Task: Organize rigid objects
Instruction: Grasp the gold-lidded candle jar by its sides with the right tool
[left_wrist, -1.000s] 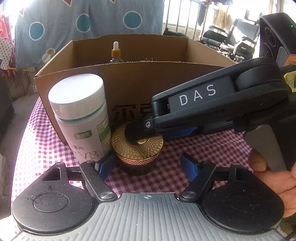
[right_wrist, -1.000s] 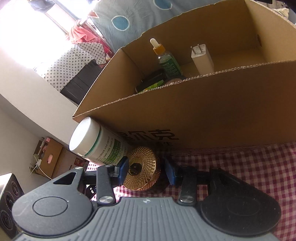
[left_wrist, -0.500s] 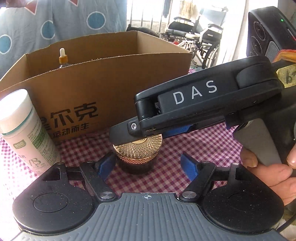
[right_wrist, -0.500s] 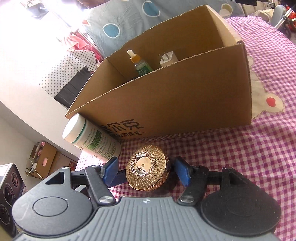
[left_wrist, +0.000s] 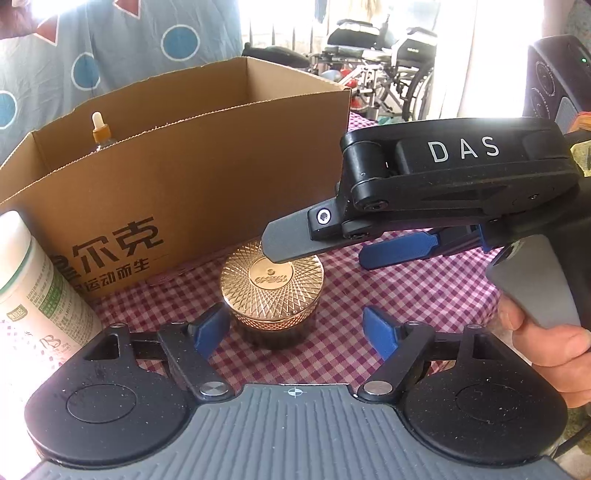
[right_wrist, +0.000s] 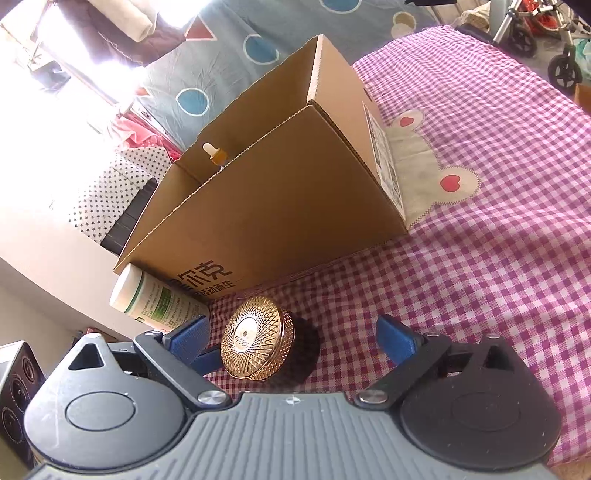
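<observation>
Gold-lidded jar (right_wrist: 258, 343) sits loose between the right gripper (right_wrist: 291, 338).
Jaws opening wide, pads clear; left gripper (left_wrist: 295, 332) open too, frame centre.

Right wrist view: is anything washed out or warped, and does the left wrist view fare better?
Right wrist view: upper left corner is blown out by window glare; the fisheye tilts and bends the cardboard box. Left wrist view: glare only along the top; the gold-lidded jar is sharp, the white bottle overexposed at the left edge.

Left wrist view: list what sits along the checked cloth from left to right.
White bottle → gold-lidded jar → right gripper, jaws opening, reaching in from the right over the jar. The cardboard box stands behind bottle and jar.
</observation>
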